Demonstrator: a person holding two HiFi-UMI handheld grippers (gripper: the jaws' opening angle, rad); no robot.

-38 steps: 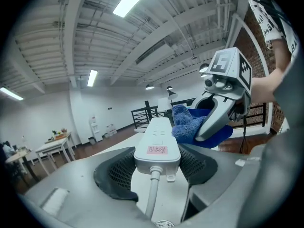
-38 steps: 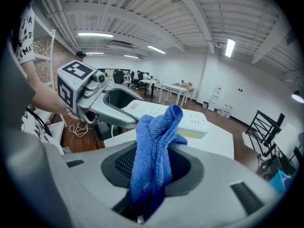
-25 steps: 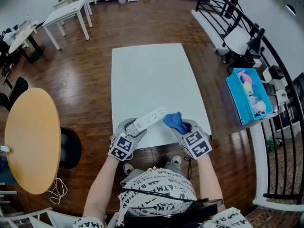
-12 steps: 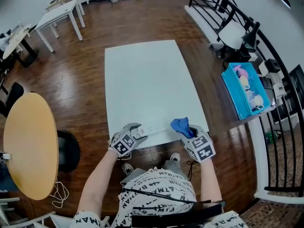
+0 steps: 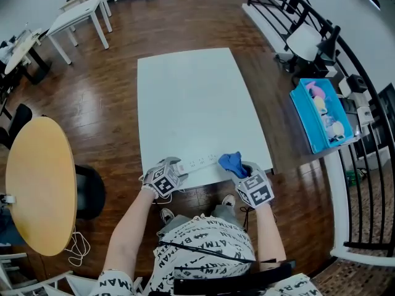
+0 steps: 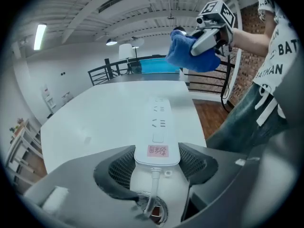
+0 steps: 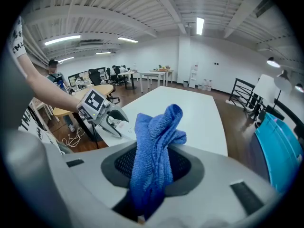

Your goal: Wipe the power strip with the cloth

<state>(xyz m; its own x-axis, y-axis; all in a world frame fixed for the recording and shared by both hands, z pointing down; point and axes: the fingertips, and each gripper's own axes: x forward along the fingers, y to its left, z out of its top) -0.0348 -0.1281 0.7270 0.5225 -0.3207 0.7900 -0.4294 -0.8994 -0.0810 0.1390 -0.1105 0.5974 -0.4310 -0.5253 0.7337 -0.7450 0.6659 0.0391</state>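
The white power strip (image 5: 200, 163) lies along the near edge of the white table (image 5: 191, 97), and my left gripper (image 5: 177, 167) is shut on its cord end. In the left gripper view the power strip (image 6: 158, 122) runs straight out from between the pads, a pink label at its near end. My right gripper (image 5: 242, 169) is shut on a bunched blue cloth (image 5: 231, 161), just right of the strip's far end. In the right gripper view the cloth (image 7: 154, 146) stands up between the jaws, with the left gripper (image 7: 108, 117) beyond on the left.
A blue bin (image 5: 321, 119) with soft toys sits to the right beside a black railing (image 5: 364, 184). A round yellow table (image 5: 40, 184) and a black chair (image 5: 89, 190) stand at the left. White desks (image 5: 83, 14) are at the far left.
Both grippers have come down toward the table's near edge. The power strip, held tilted up before, now lies low along that edge. The cloth stays beside its far end.
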